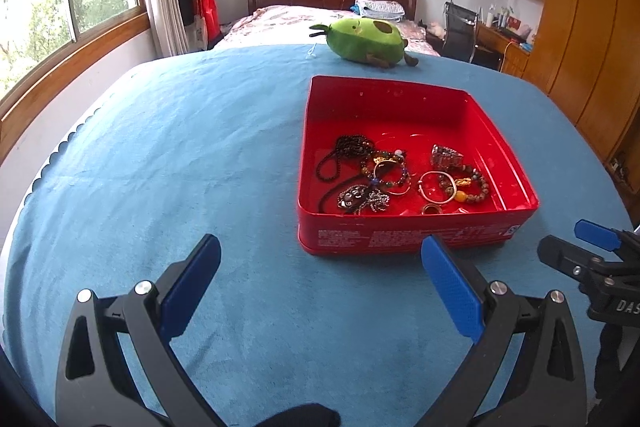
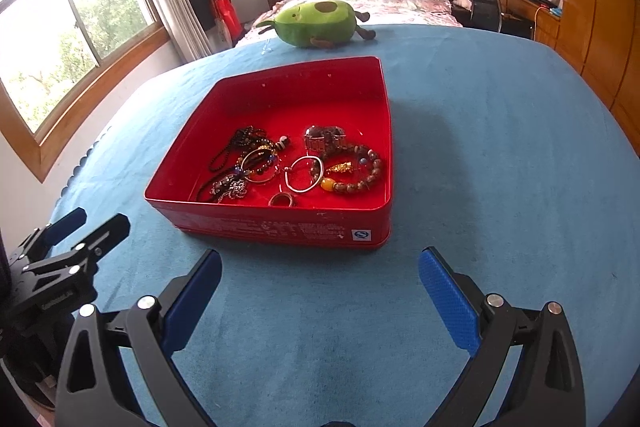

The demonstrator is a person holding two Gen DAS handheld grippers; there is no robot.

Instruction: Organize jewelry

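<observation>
Hovering wide apart, empty: left gripper (image 1: 320, 279), right gripper (image 2: 320, 291). Ahead, red tin (image 2: 280, 223); tangled chains (image 2: 232, 183) limp, snaggy; silver bangle (image 2: 304, 174) stiff, slippery — pinch rim.

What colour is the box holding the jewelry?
The box is bright red, inside and out. The right wrist view shows it best.

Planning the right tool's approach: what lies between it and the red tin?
Only bare blue cloth separates the right tool from the red tin, seen in the right wrist view.
</observation>
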